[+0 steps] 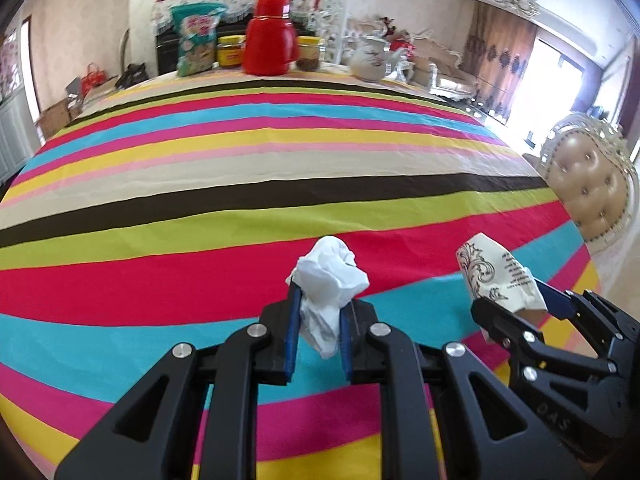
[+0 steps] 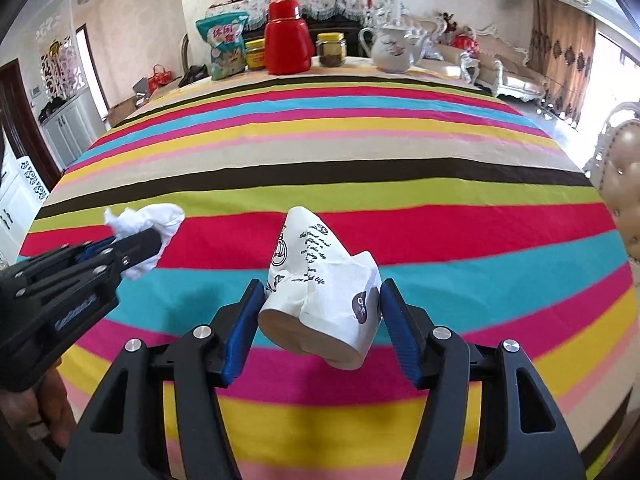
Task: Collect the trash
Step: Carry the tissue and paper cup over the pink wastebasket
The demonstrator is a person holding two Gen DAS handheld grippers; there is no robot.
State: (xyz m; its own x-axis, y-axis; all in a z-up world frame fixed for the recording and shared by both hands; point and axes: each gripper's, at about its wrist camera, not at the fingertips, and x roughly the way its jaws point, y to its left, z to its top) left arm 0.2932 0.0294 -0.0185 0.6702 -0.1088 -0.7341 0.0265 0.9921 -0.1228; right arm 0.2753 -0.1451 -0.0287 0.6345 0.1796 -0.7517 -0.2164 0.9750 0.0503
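left claw [image 1: 320, 312] clamped tight on a crumpled white tissue [image 1: 330, 276], blue pads pinching its lower part, the wad bulging out above the fingertips. tissue is off the bench [image 1: 240, 160], hanging over the red and teal stripes of the striped cloth

right claw [image 2: 320, 312] grips a crushed paper cup [image 2: 320, 284], white with dark script and a scroll print. cup lies on its side between the blue pads, flattened mouth pointing away from the camera, tan base toward it. both pads press on its sides, left pad on the base rim, right pad on the dented wall by a dark round logo. cup is also lifted clear of the cloth

in the left wrist view the right claw [image 1: 516, 304] shows at the lower right with the cup [image 1: 494, 276] sticking out ahead of it. in the right wrist view the left claw [image 2: 154, 242] comes in from the left edge with the tissue [image 2: 148, 222] at its tip. the two claws sit side by side, apart, not touching

far edge of the bench: a snack bag [image 2: 223, 46], a yellow-lid jar [image 2: 255, 54], a red thermos [image 2: 288, 38], a second jar [image 2: 330, 50], a white teapot [image 2: 394, 50]. all well away from both claws. padded chair [image 1: 592, 188] just off the right side of the bench
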